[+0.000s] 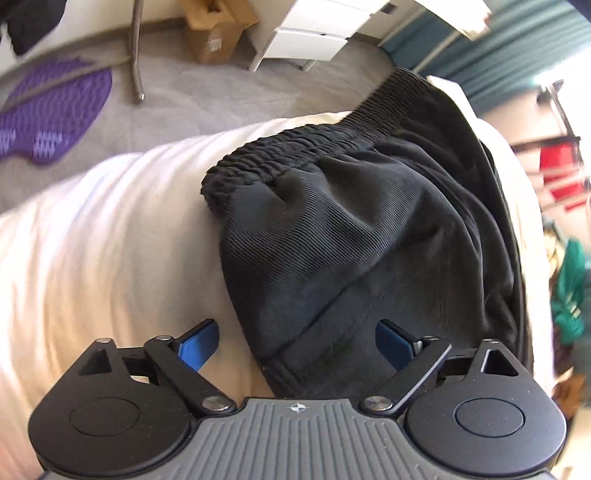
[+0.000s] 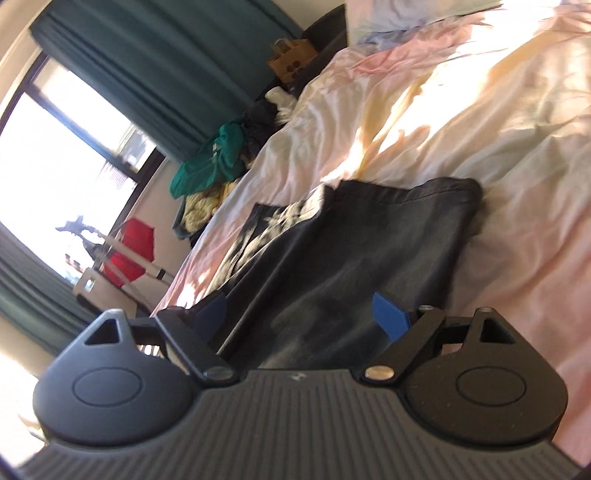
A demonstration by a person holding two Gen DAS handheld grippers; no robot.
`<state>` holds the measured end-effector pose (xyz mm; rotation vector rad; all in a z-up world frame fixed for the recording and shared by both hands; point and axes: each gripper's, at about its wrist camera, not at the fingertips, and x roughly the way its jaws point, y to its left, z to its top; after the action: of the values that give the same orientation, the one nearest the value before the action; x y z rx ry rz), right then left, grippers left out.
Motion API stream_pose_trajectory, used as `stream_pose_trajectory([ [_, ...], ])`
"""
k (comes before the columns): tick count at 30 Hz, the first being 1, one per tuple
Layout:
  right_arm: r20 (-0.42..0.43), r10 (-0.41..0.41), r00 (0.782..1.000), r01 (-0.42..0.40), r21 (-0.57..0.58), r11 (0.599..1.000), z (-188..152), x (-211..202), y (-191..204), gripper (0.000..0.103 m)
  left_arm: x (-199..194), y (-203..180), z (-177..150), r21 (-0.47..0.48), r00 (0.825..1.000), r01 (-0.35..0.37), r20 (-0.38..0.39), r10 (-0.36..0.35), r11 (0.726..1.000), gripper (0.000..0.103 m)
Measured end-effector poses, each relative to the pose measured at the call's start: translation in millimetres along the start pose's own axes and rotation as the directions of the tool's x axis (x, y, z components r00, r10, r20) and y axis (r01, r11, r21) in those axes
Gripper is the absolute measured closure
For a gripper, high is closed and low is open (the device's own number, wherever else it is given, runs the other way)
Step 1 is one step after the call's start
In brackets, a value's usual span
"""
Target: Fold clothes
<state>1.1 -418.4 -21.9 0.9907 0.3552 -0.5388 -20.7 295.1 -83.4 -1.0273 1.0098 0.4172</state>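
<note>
Sunlit and cluttered, the bedroom holds a bed (image 1: pixel 92 229) under a pale, rumpled sheet, with grey floor beyond its edge. On that floor at far left lies a purple mat (image 1: pixel 55 110); further along stand a cardboard box (image 1: pixel 214 33) and white drawers (image 1: pixel 314 40), and teal curtains (image 2: pixel 155 55) hang by the window.

On the sheet lie the black shorts (image 1: pixel 351 229), ribbed dark fabric with a gathered elastic waistband (image 1: pixel 295 147) at the far end in the left wrist view. A hemmed edge comes right up to the left gripper (image 1: pixel 295 345), whose blue fingers (image 1: pixel 197 345) stand wide apart, one over bare sheet, the other over the cloth. They hold nothing, and whether they touch the fabric I cannot tell.

From the right wrist view the black shorts (image 2: pixel 369 251) stretch away from the right gripper (image 2: pixel 299 317), long axis roughly along its pointing line, ending in a squared far edge on the sheet. Its jaws are also spread wide and empty, the near cloth lying between and below them. A heap of other clothes (image 2: pixel 214 166), green and yellow among them, sits off the bed's far side.

Both grippers seem about equally near, each at its own part of the near edge; a matched pinch there would likely carry that edge over towards the far end.
</note>
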Motion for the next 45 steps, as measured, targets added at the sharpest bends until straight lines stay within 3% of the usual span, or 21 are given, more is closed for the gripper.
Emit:
stream_pose_trajectory([
  [4, 0.005, -0.116, 0.993, 0.115, 0.095, 0.989, 10, 11, -39, 0.015, -5, 12, -2, -0.051, 0.981, 0.191, 0.047, -0.189, 0.980, 0.014],
  [8, -0.049, -0.156, 0.986, 0.161, 0.121, 0.979, 9, 31, -60, 0.015, -8, 12, -4, -0.051, 0.959, 0.280, 0.059, -0.277, 0.959, 0.014],
  [12, -0.057, -0.109, 0.992, 0.117, 0.178, 0.977, 6, 49, -69, 0.014, -10, 13, -8, -0.042, 0.946, 0.321, 0.063, -0.318, 0.946, 0.014],
  [15, -0.043, -0.085, 0.995, 0.091, 0.186, 0.978, 2, 62, -66, 0.021, -13, 12, -9, -0.044, 0.950, 0.307, 0.068, -0.304, 0.951, 0.022],
  [17, -0.028, -0.094, 0.995, 0.098, 0.159, 0.982, 0, 69, -61, 0.031, -11, 10, -9, -0.052, 0.948, 0.316, 0.063, -0.313, 0.947, 0.028],
  [21, -0.009, -0.130, 0.991, 0.130, 0.100, 0.986, -1, 75, -52, 0.093, -5, 10, -9, -0.056, 0.939, 0.342, 0.047, -0.340, 0.938, 0.036],
  [24, 0.045, -0.103, 0.994, 0.099, 0.096, 0.991, 1, 66, -48, 0.097, 0, 9, -8, -0.039, 0.938, 0.346, 0.049, -0.344, 0.938, 0.046],
  [26, 0.088, -0.071, 0.994, 0.063, 0.096, 0.993, 4, 58, -45, 0.097, 1, 10, -10, -0.041, 0.941, 0.336, 0.057, -0.334, 0.941, 0.059],
  [28, 0.114, -0.046, 0.992, 0.036, 0.085, 0.996, 5, 53, -41, 0.097, 2, 12, -9, -0.048, 0.936, 0.349, 0.064, -0.346, 0.936, 0.085],
  [31, 0.133, -0.058, 0.989, 0.055, 0.022, 0.998, 5, 51, -33, 0.097, 4, 14, -7, -0.060, 0.928, 0.369, 0.074, -0.364, 0.928, 0.093],
  [35, 0.154, -0.054, 0.987, 0.052, 0.016, 0.998, 4, 44, -28, 0.097, -11, 15, -8, -0.009, 0.897, 0.424, 0.140, -0.419, 0.905, 0.095],
  [38, 0.160, -0.040, 0.986, 0.041, -0.002, 0.999, 2, 31, -23, 0.097, -31, 26, -8, 0.006, 0.839, 0.509, 0.221, -0.497, 0.861, 0.096],
  [42, 0.193, -0.034, 0.981, 0.042, -0.036, 0.998, 0, 9, -14, 0.097, -52, 36, -3, -0.001, 0.798, 0.566, 0.254, -0.547, 0.824, 0.097],
  [45, 0.237, -0.014, 0.971, 0.038, -0.097, 0.995, 4, 3, 8, 0.098, -63, 25, 11, 0.002, 0.795, 0.577, 0.230, -0.562, 0.817, 0.097],
])
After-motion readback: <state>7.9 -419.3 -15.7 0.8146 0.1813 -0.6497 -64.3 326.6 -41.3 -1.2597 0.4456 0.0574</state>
